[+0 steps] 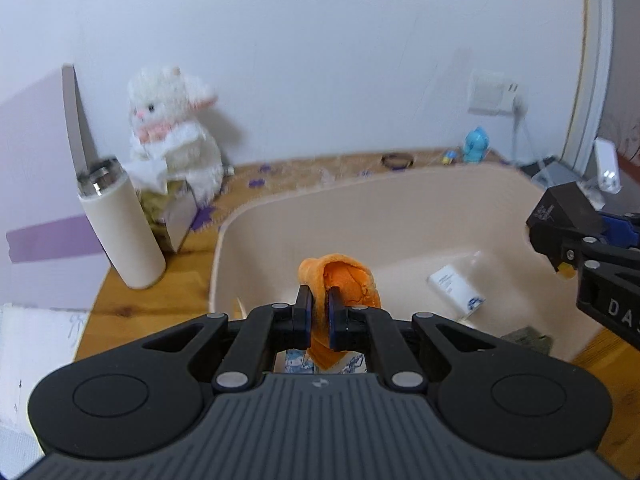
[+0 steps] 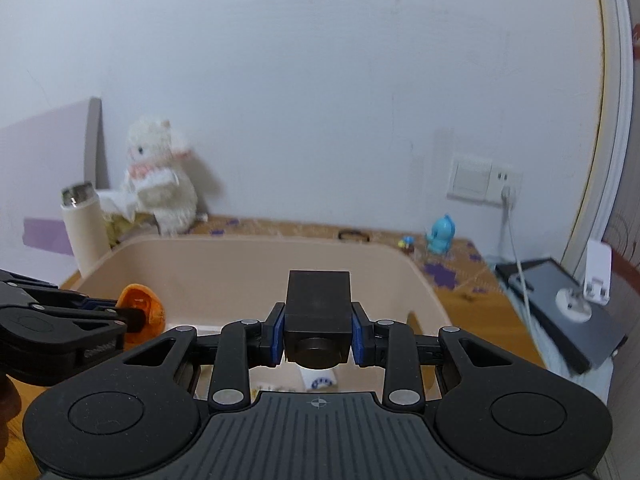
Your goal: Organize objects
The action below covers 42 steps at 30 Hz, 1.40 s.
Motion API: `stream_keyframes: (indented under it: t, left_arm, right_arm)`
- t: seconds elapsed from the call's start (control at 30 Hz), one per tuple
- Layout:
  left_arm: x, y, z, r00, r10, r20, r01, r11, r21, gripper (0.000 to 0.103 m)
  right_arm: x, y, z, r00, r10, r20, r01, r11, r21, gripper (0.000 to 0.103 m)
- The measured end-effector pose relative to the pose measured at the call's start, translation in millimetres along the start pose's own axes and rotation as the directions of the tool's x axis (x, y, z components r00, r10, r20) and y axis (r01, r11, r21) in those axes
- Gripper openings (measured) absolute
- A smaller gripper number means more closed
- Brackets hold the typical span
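Your left gripper (image 1: pixel 319 312) clamps the orange cloth (image 1: pixel 340 280); your right gripper (image 2: pixel 318 334) grips the black box (image 2: pixel 318 312). Both hang centre-frame over the beige bin (image 1: pixel 360 216). Lower, then release inside.

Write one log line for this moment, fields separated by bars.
left tool: holds orange plush | right tool: holds black box | both over beige bin

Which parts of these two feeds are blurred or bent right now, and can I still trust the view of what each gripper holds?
Left wrist: orange plush piece in the left gripper reads sharp; white rabbit toy and beige bin rim smear; fisheye bends the door frame. Right wrist: black box in the right gripper is clear; background soft; dark vignette corners.
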State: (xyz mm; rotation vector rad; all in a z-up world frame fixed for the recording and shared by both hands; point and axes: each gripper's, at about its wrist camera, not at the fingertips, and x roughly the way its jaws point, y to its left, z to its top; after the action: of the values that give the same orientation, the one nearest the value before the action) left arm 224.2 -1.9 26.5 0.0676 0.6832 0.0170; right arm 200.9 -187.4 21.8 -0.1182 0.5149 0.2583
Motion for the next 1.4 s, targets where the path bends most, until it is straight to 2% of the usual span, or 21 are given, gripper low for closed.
stream_keyframes:
  t: [0.13, 0.2, 0.3, 0.33, 0.37, 0.4, 0.43, 0.47, 0.53, 0.6, 0.7, 0.93, 1.2, 1.4]
  left_arm:
    - [20.4, -1.5, -8.0, 0.998, 0.009, -0.063, -0.009, 1.000, 0.001, 0.009]
    - [23.4, -2.8, -11.2, 0.997, 0.010, -0.070, -0.009, 1.000, 0.017, 0.010]
    - [20.2, -3.2, -12.4, 0.997, 0.001, -0.078, 0.001, 1.000, 0.021, 0.015]
    - [17.2, -1.9, -12.2, 0.997, -0.009, -0.077, 0.010, 1.000, 0.014, 0.016]
    - [14.8, -1.6, -11.2, 0.997, -0.013, -0.081, 0.013, 1.000, 0.007, 0.022]
    - [11.0, -0.4, -10.8, 0.997, -0.029, -0.078, 0.030, 1.000, 0.002, 0.025]
    - [8.1, -0.1, -9.6, 0.996, -0.040, -0.078, 0.040, 0.999, -0.003, 0.034]
    - [4.1, -0.5, -8.8, 0.996, -0.042, -0.081, 0.042, 0.999, -0.008, 0.053]
    - [-5.6, 0.3, -8.1, 0.996, -0.033, -0.082, 0.031, 0.999, -0.030, 0.076]
    - [-16.7, 0.5, -8.5, 0.997, -0.034, -0.065, 0.031, 0.999, -0.033, 0.077]
    - [-32.6, -0.1, -9.5, 0.998, -0.029, -0.059, 0.027, 0.999, -0.030, 0.078]
    - [-78.7, -6.4, -20.5, 1.000, -0.007, 0.002, 0.007, 1.000, -0.008, 0.089]
    - [-123.5, -8.1, -40.2, 1.000, 0.003, 0.018, -0.003, 1.000, -0.009, 0.090]
    - [-148.1, -5.0, -60.9, 1.000, 0.015, 0.009, -0.015, 1.000, -0.013, 0.090]
  right_arm:
    - [18.4, 3.2, -10.8, 0.998, -0.009, -0.067, 0.009, 1.000, -0.007, 0.029]
    - [24.0, 2.1, -14.4, 0.996, -0.010, -0.093, 0.010, 1.000, 0.000, 0.029]
    - [23.7, -1.3, -16.8, 0.995, 0.007, -0.101, -0.004, 1.000, 0.025, 0.045]
    - [20.5, -1.7, -16.9, 0.995, 0.002, -0.098, 0.001, 1.000, 0.024, 0.056]
    - [17.3, -1.9, -16.4, 0.996, -0.007, -0.092, 0.008, 1.000, 0.021, 0.064]
    - [12.7, -2.2, -16.1, 0.997, -0.017, -0.081, 0.019, 1.000, 0.017, 0.078]
    - [6.1, -3.2, -15.2, 0.997, -0.028, -0.068, 0.029, 0.999, 0.018, 0.085]
    - [0.2, -4.3, -14.7, 0.998, -0.031, -0.059, 0.033, 0.999, 0.020, 0.088]
    - [-10.6, -8.1, -13.4, 0.998, -0.034, -0.049, 0.035, 0.999, 0.030, 0.098]
    - [-21.4, -11.4, -13.3, 0.998, -0.042, -0.043, 0.044, 0.998, 0.036, 0.102]
    - [-35.6, -15.6, -15.7, 0.997, -0.049, -0.053, 0.052, 0.998, 0.042, 0.103]
    - [-71.5, -18.3, -27.3, 0.997, -0.044, -0.057, 0.048, 0.997, 0.060, 0.103]
    - [-115.2, -18.7, -41.2, 0.999, -0.035, -0.029, 0.037, 0.997, 0.069, 0.103]
    - [-147.4, -18.3, -50.6, 0.999, -0.041, 0.006, 0.041, 0.999, 0.033, 0.103]
